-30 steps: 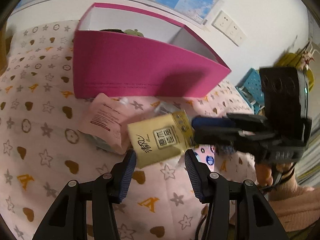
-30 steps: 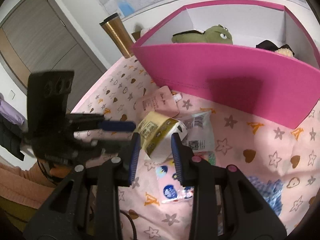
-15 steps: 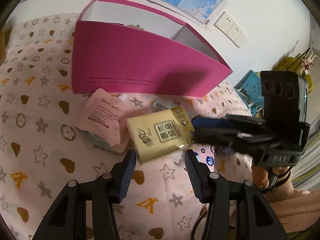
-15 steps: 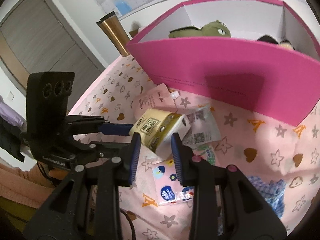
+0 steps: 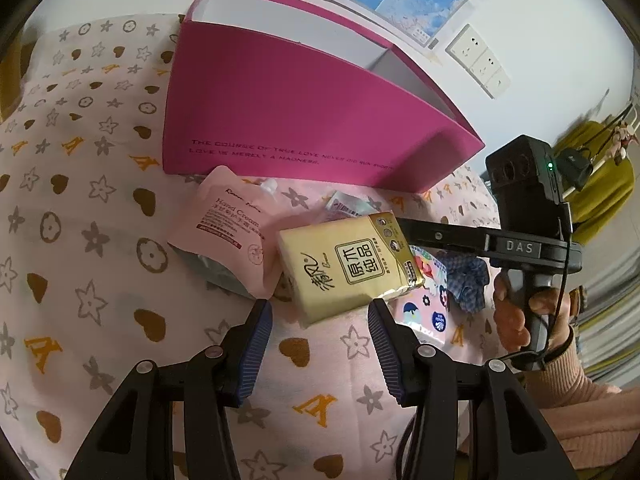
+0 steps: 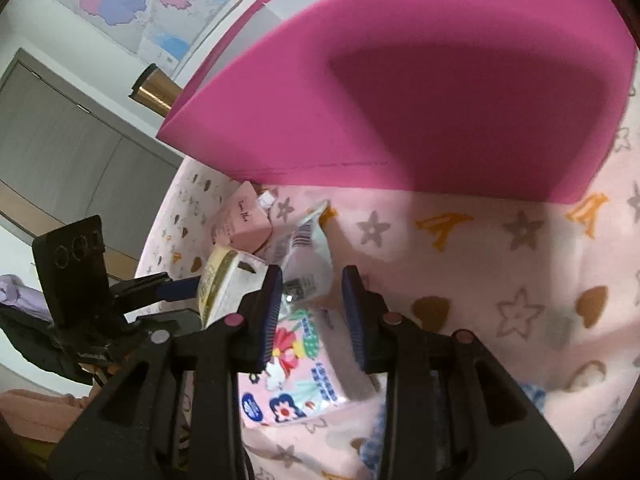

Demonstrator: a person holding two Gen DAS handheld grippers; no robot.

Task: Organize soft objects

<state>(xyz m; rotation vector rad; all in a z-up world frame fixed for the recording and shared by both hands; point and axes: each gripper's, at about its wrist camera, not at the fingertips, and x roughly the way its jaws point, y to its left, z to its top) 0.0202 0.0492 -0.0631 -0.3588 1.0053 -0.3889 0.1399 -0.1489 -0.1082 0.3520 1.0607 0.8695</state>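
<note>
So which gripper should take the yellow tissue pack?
Left gripper: the yellow tissue pack lies ahead of its open jaws. The right gripper, jaws just closing around a white packet, is beside it.

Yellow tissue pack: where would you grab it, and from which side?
Pinch the yellow tissue pack across its left and right sides, coming in from its near edge, where the left gripper is open. It is a soft, flat block lying face up, so those thin sides are free. The jaws may need opening wider.
</note>
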